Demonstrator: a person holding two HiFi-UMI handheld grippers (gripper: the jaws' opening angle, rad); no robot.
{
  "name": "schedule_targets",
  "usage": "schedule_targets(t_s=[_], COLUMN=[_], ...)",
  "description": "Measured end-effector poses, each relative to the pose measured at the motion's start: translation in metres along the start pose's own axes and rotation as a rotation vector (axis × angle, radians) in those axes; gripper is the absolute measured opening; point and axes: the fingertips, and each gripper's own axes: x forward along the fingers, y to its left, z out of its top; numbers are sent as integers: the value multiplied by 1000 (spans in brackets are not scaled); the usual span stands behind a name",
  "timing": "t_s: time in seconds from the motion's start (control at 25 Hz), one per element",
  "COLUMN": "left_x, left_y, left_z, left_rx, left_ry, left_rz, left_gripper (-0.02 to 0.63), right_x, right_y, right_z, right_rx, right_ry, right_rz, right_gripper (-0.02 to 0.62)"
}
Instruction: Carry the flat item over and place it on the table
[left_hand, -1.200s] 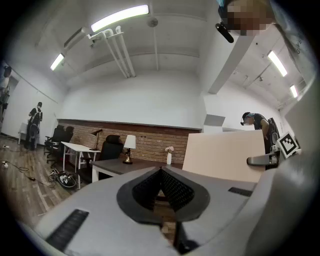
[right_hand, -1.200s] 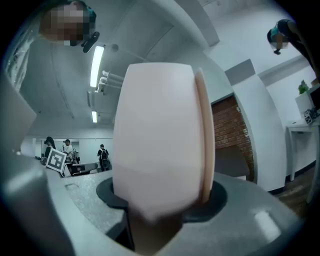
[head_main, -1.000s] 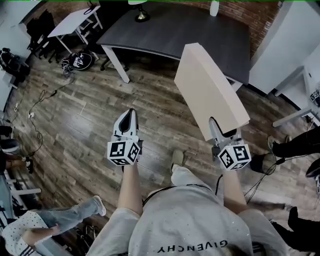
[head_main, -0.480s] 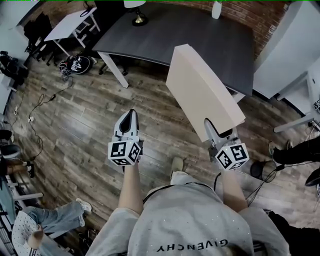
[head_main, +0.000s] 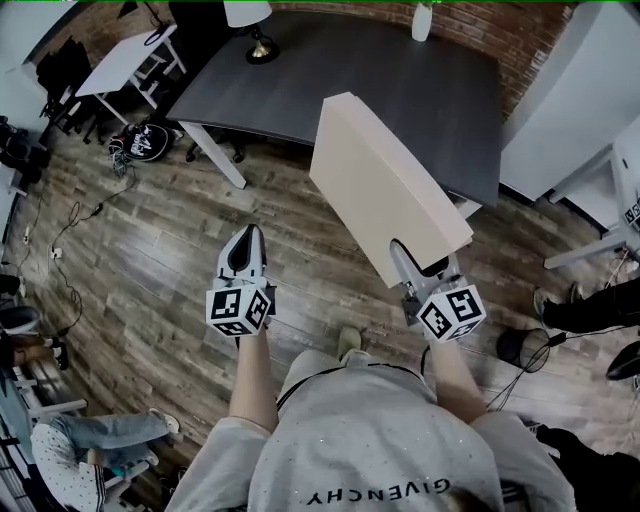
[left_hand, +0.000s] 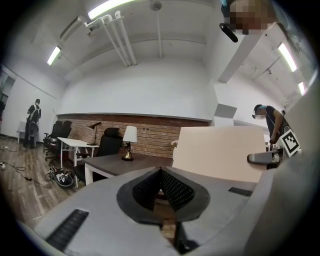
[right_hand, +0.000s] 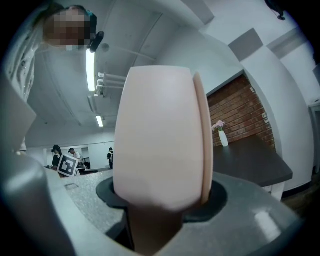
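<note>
On shirt (head_main: 380, 445): GIVENCHY; right gripper (head_main: 424, 274) grips flat item (head_main: 385, 180), perhaps box.

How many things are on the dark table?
2: a white-shaded lamp at its far-left corner, a white vase on the far edge further right. The carried board may hide more.

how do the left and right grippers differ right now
The right gripper is clamped on the beige board; the left gripper holds nothing. The right gripper's jaws are spread by the board; the left gripper's jaws are together. Both point toward the dark table.
</note>
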Motion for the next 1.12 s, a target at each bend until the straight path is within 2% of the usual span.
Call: schedule_targets(t_s=[0.36, 0.88, 1.12], left_x=[32, 37, 83], left_y=[-19, 24, 24], left_z=[3, -13, -11], left_rx=[12, -17, -15], left_ry=[12, 29, 26], left_rz=[-52, 13, -35], left_gripper=[-2, -2, -2], right_x=[3, 40, 70], right_y=[-22, -30, -41], right_z=[1, 3, 6], right_rx=[82, 163, 160], right_ry=[-21, -43, -28], right_rz=[-19, -18, -11], right_gripper=[262, 264, 264])
